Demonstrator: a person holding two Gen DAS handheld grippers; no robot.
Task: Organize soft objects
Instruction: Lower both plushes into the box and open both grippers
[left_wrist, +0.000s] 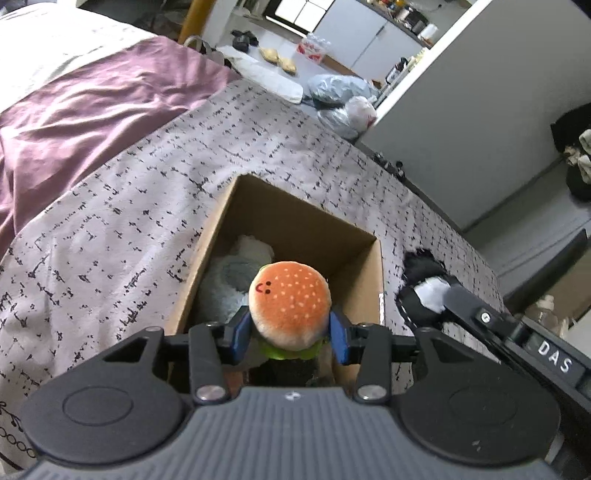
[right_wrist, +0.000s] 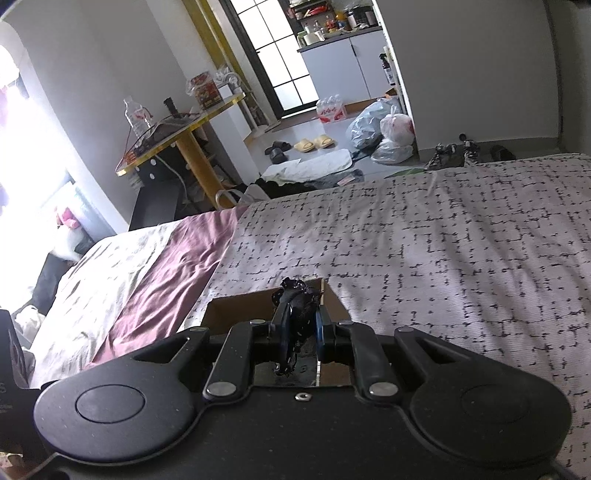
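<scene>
My left gripper (left_wrist: 290, 332) is shut on a plush hamburger toy (left_wrist: 290, 302) with a smiling face, held over the open cardboard box (left_wrist: 295, 221) on the bed. A grey-white fluffy soft item (left_wrist: 236, 273) lies inside the box. My right gripper (right_wrist: 300, 325) is shut on a black fuzzy soft toy (right_wrist: 297, 302), held just beside the box's edge (right_wrist: 236, 306). In the left wrist view the right gripper (left_wrist: 436, 291) holds the black and white plush (left_wrist: 424, 280) to the right of the box.
The bed has a patterned cover (right_wrist: 443, 240) and a purple sheet (left_wrist: 92, 110). Beyond it are a yellow-edged table (right_wrist: 177, 129), slippers (right_wrist: 314, 144) and plastic bags (right_wrist: 384, 133) on the floor.
</scene>
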